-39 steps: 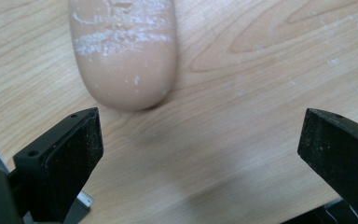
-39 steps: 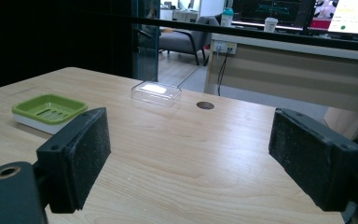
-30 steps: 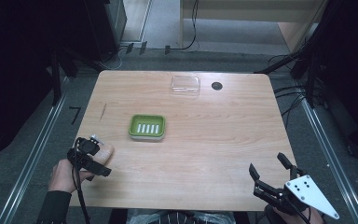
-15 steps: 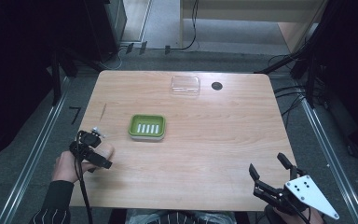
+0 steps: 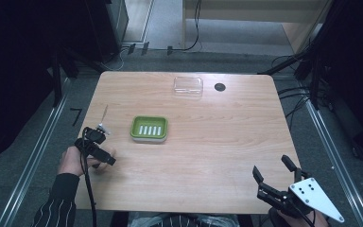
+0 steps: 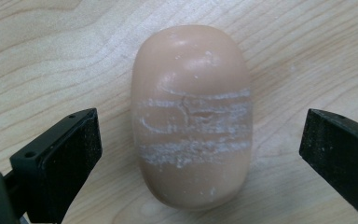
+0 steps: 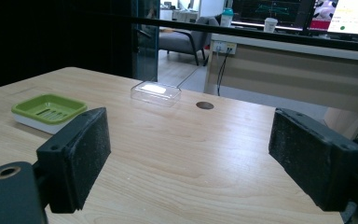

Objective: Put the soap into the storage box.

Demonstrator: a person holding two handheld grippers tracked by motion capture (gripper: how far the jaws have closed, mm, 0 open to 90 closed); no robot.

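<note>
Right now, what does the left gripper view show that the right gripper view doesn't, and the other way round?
The left gripper view shows a peach-coloured soap bar with whitish scrape marks, lying flat between the left gripper's open jaws, neither jaw touching it. The right gripper view shows the green soap dish, a clear plastic lid, a dark round hole in the tabletop and a room with desks beyond, seen between the right gripper's open jaws. Both show the light wooden table and two black jaws spread wide.

A green soap dish (image 5: pixel 149 128) and clear lid (image 5: pixel 188 86) rest apart.
</note>
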